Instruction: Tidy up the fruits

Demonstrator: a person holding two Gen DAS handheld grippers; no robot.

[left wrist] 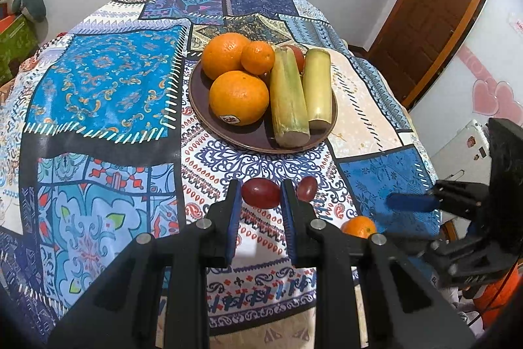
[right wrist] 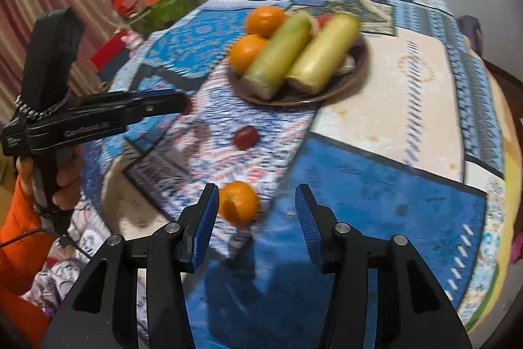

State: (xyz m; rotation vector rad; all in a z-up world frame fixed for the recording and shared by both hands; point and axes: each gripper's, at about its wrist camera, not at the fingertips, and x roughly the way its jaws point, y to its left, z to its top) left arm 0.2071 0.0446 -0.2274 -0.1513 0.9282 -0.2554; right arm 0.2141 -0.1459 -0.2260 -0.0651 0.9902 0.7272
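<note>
Patchwork tablecloth [left wrist: 108, 87], blue and white, covered a round table set against a pale wall, with a wooden door [left wrist: 438, 8] at the right of the left wrist view.

Item one, left gripper [left wrist: 261, 195]: its blue pads pinched a red grape [left wrist: 261, 192], jaws narrow and closed on the fruit. In the right wrist view that gripper hung above the cloth, a hand [right wrist: 63, 182] around its handle, so the grape looked to be lifted clear, presumably for carrying to the plate.

Item two, second red grape [left wrist: 307, 188]: lying loose on the cloth just right of the left gripper, touched by nothing, evidently awaiting its turn.

Item three, dark plate [left wrist: 261, 143]: centre of the table, beyond both grapes. It held three oranges [left wrist: 239, 97] on its left half and two sugarcane pieces [left wrist: 289, 97] side by side on its right, with a red fruit partly hidden behind them. I judged this the collecting place.

Item four, small tangerine [right wrist: 239, 201]: on the cloth near the table's near edge, well apart from the plate.

Item five, right gripper [right wrist: 257, 216]: jaws standing moderately open, nothing held. The tangerine sat just inside the left pad, with the right pad apart from it. The placing suggested an approach to take it, the grip not yet centred on the fruit.
</note>
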